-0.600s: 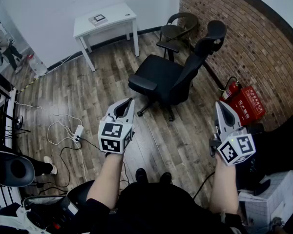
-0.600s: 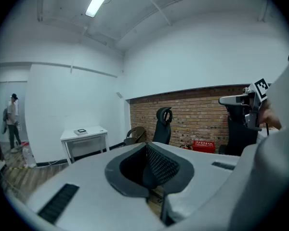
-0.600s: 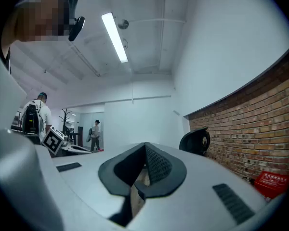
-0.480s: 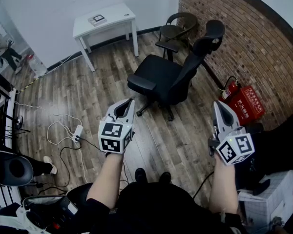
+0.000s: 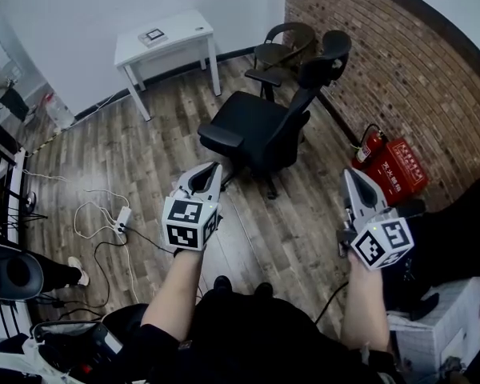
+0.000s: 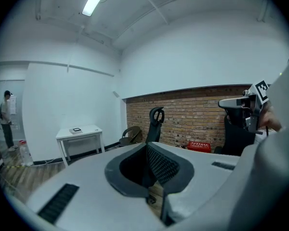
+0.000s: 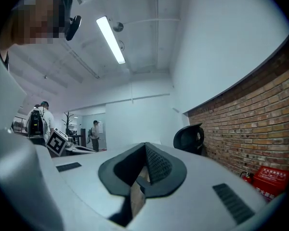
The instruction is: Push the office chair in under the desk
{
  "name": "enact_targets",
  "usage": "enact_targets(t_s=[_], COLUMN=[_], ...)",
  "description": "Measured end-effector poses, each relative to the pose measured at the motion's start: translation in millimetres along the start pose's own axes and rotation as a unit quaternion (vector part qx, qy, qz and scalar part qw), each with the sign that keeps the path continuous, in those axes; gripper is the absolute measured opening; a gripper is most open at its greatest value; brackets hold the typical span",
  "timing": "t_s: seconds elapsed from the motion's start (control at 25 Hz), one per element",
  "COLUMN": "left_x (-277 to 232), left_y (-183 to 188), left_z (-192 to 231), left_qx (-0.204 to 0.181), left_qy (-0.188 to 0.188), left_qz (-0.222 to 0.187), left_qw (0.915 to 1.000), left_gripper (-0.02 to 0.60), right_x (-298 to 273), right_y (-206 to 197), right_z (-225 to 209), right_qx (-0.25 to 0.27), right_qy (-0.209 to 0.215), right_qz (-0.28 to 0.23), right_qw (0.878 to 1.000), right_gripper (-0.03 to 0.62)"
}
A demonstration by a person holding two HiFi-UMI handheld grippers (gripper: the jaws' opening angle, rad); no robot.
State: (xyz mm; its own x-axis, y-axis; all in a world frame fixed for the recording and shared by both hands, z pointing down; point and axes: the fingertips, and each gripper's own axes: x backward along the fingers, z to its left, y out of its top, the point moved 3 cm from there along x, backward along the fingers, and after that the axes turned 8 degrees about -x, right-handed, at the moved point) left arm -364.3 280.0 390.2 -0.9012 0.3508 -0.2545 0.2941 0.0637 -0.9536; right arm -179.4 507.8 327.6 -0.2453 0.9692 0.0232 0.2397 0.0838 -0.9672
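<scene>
The black office chair [image 5: 260, 126] stands on the wood floor, its tall back and headrest [image 5: 330, 48] toward the brick wall. It is well away from the white desk [image 5: 164, 38] against the far wall. My left gripper [image 5: 214, 166] is shut and empty, held in the air short of the chair's seat. My right gripper [image 5: 350, 174] is shut too, to the right of the chair and touching nothing. The left gripper view shows the chair's back [image 6: 155, 124] and the desk [image 6: 79, 131] beyond the shut left gripper [image 6: 147, 146]. The right gripper view shows the headrest [image 7: 189, 138] past the shut right gripper [image 7: 145, 146].
A dark armchair [image 5: 282, 45] sits by the brick wall behind the office chair. A red fire extinguisher box [image 5: 396, 170] lies at the wall on the right. A power strip and cables [image 5: 120, 218] trail across the floor at left. A cardboard box [image 5: 444, 326] is at lower right.
The whole head view has shifted slightly, so chair and desk sit a little further left. Both grippers hold the same pose, and the chair has not moved relative to the desk.
</scene>
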Motion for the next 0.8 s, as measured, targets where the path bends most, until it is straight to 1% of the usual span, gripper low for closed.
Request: enact_targets(t_s=[0.2, 0.32, 0.44, 0.6, 0.8], left_x=[-7, -16, -31, -63, -125], left_y=[3, 3, 9, 9, 11], left_z=[-33, -44, -48, -52, -55], left_qx=[-0.005, -0.005, -0.003, 0.000, 0.012], left_qy=[-0.008, -0.014, -0.022, -0.033, -0.051], left_qz=[0.001, 0.009, 0.005, 0.001, -0.005], left_qw=[1.0000, 0.9998, 0.9997, 0.9994, 0.9986], left_gripper=[0.014, 0.014, 0.014, 0.014, 0.014], right_x=[14, 12, 3, -13, -45], right_y=[-7, -9, -9, -16, -19], right_z=[-18, -27, -38, -58, -93], right_qx=[0.009, 0.007, 0.004, -0.002, 0.003], right_qy=[-0.004, -0.009, -0.012, -0.017, -0.018], right_qz=[0.015, 0.020, 0.028, 0.036, 0.053], right_qw=[1.000, 1.000, 1.000, 0.999, 0.998], right_gripper=[0.003, 0.003, 0.005, 0.006, 0.006])
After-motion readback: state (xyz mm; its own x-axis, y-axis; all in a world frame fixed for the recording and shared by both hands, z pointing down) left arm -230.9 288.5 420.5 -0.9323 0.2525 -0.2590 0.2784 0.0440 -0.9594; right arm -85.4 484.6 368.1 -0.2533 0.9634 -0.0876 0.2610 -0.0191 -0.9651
